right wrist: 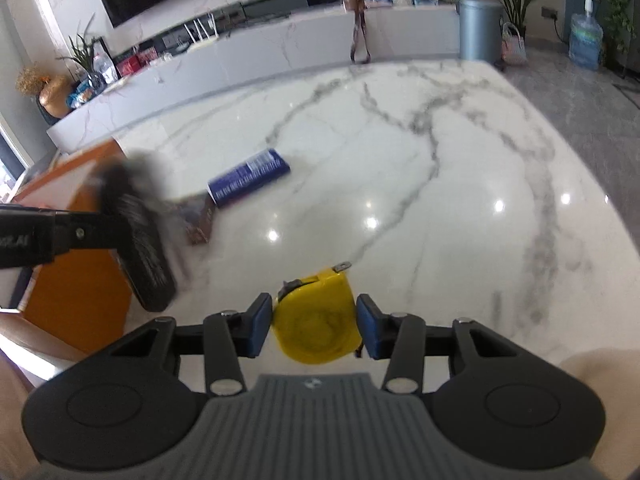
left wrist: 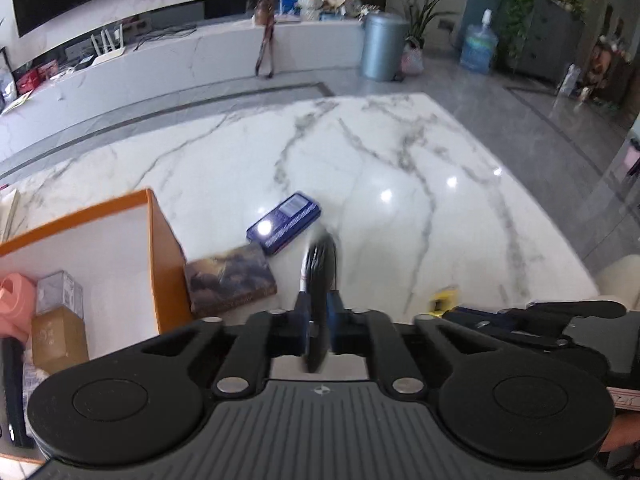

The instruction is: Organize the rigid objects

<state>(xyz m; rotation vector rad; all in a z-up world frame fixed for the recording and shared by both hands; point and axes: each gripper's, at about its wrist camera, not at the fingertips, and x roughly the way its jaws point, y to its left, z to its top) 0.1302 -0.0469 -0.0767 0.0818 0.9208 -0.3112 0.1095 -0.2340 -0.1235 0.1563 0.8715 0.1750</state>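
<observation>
A black, ribbed, flat object (left wrist: 319, 280), blurred and seen edge-on from the left wrist, is clamped between the blue pads of the left gripper (left wrist: 318, 316); what kind of object it is cannot be told. From the right wrist it is seen as a dark slab with fine ridges (right wrist: 140, 236), held above the table beside the orange box (right wrist: 80, 300).

A yellow tape measure (right wrist: 316, 316), rounded in body with a metal hook tip at its far end, is framed by the right gripper (right wrist: 314, 326). The blue pads are set narrowly on either side of it; whether they press on it cannot be told.

On the white, grey-veined marble table (left wrist: 400, 168), a dark blue rectangular pack with white print (left wrist: 285, 222) is laid flat, just beside a book with a brown painted cover (left wrist: 230, 280), which is placed against the outer wall of the orange box (left wrist: 160, 248). Inside the white-lined box, a small clear-wrapped carton (left wrist: 60, 292), a tan carton (left wrist: 58, 338) and a pink item (left wrist: 14, 304) are seen.

Beyond the table, a grey tiled floor, a long white marble ledge, a large dark screen, a grey metal bin (left wrist: 382, 46), a water jug (left wrist: 478, 46) and potted plants are shown.
</observation>
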